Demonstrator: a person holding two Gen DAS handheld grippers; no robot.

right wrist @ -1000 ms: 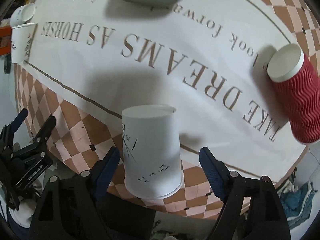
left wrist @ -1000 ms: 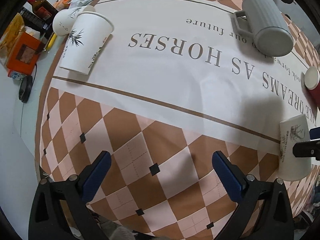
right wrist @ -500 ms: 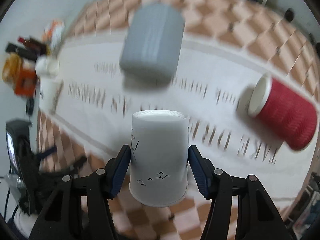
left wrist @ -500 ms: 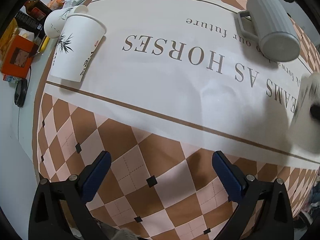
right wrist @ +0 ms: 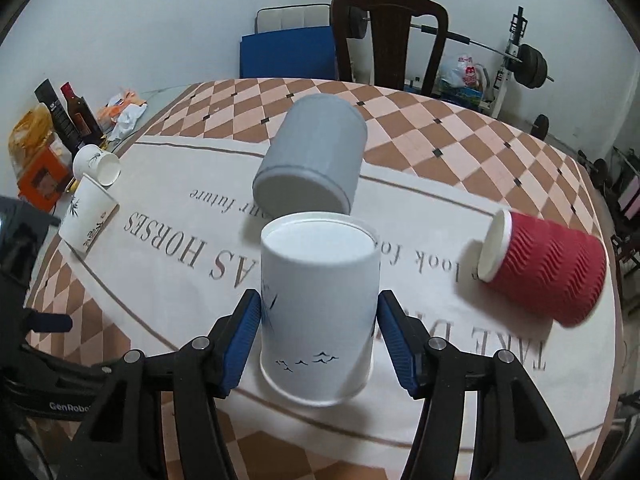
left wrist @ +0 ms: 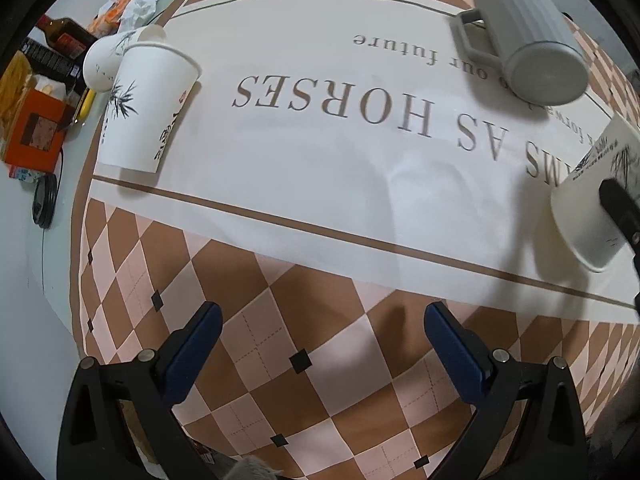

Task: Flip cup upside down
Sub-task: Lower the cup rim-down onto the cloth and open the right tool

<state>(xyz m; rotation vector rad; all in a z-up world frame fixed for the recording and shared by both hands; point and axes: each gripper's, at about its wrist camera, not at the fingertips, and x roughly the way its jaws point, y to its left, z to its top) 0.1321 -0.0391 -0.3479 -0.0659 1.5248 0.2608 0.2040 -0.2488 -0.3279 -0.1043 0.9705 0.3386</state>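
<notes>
My right gripper point(right wrist: 319, 332) is shut on a white paper cup point(right wrist: 320, 304) with small bird prints. The cup stands upside down, its closed base up and its rim down near the tablecloth; I cannot tell whether the rim touches. The same cup point(left wrist: 592, 204) shows tilted at the right edge of the left wrist view, with a right finger point(left wrist: 620, 208) across it. My left gripper point(left wrist: 320, 332) is open and empty over the checkered front part of the table.
A grey ribbed mug point(right wrist: 312, 160) lies on its side just behind the held cup. A red ribbed cup point(right wrist: 548, 268) lies on its side at the right. Two white bamboo-print cups point(left wrist: 148, 104) lie at the left. Bottles and boxes point(right wrist: 60, 120) crowd the far left edge.
My right gripper closed on the white cup, lifted it and swung it toward the table's middle. The left gripper drew back slightly and stayed open.
</notes>
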